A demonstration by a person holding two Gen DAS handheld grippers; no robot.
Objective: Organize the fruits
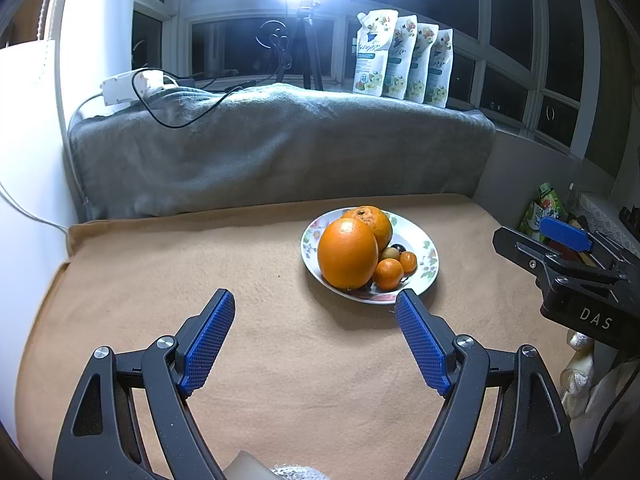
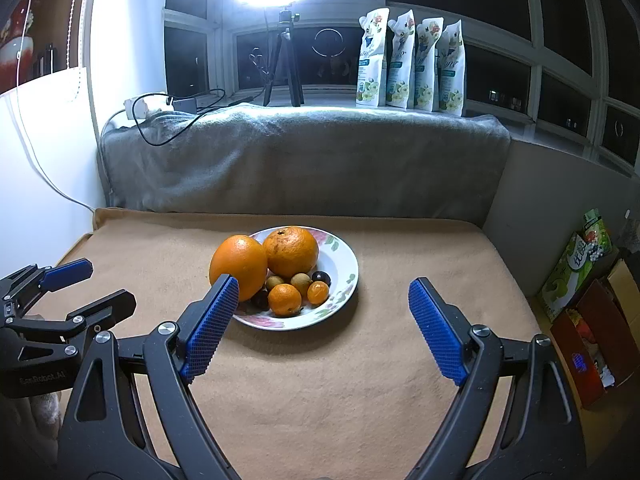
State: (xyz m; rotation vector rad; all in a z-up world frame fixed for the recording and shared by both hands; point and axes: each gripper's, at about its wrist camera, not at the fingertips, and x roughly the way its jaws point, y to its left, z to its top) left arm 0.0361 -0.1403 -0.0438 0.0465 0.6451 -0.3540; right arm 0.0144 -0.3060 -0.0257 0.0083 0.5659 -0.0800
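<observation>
A floral white plate (image 1: 426, 246) (image 2: 344, 266) sits on a tan blanket and holds two large oranges (image 1: 347, 253) (image 2: 239, 265), small mandarins (image 1: 388, 274) (image 2: 284, 299), and several small brown and dark fruits (image 2: 301, 279). My left gripper (image 1: 315, 300) is open and empty, just short of the plate's near-left rim. My right gripper (image 2: 324, 284) is open and empty, near the plate's front; its left fingertip (image 2: 224, 300) overlaps the near orange in view. Each gripper shows at the edge of the other's view.
The tan blanket (image 1: 200, 272) covers the table. A grey blanket-covered ledge (image 1: 280, 148) stands behind, with cables, a power strip (image 1: 120, 88), a tripod light and several white pouches (image 1: 404, 60). Boxes (image 2: 576, 276) stand off the right edge.
</observation>
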